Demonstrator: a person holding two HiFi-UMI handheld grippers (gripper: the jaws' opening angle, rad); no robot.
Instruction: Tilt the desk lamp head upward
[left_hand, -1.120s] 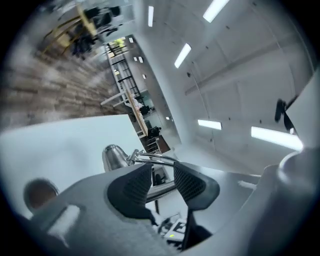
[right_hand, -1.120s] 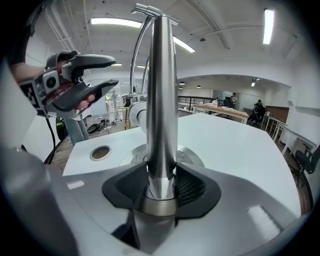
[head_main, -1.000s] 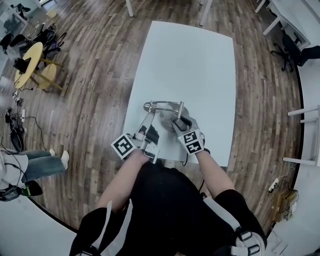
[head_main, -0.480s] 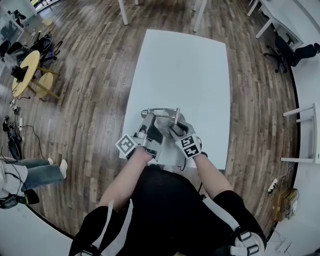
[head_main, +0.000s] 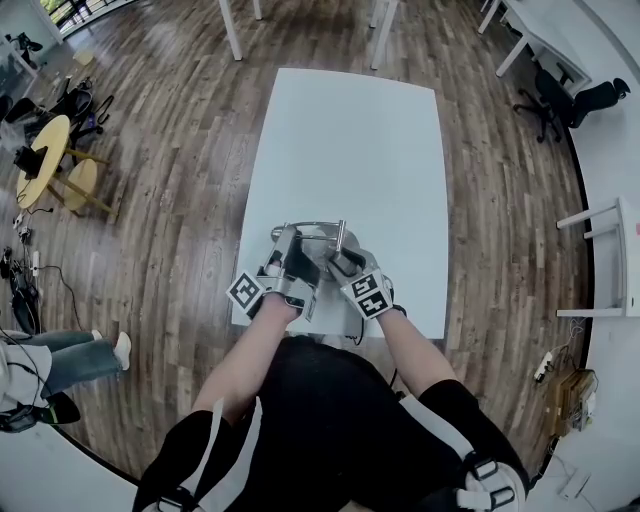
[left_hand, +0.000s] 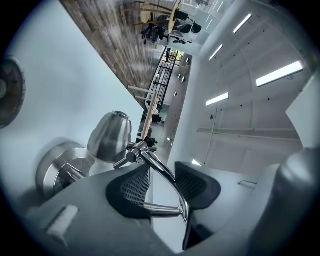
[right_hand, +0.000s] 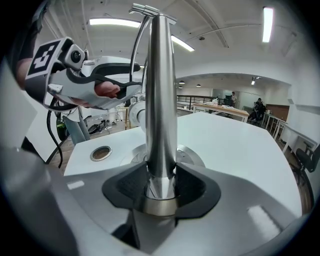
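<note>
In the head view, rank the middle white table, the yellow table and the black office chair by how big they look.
1. The white table, by far the largest.
2. The yellow table and the chair look about alike, so I won't rank them; both also stand farther off.

You have wide room over the far half of the white table (head_main: 350, 130). Close to you it is tight: the desk lamp (head_main: 310, 225) stands by the near edge, and its thin arm (left_hand: 160, 167) and post (right_hand: 161, 100) block the way.
</note>
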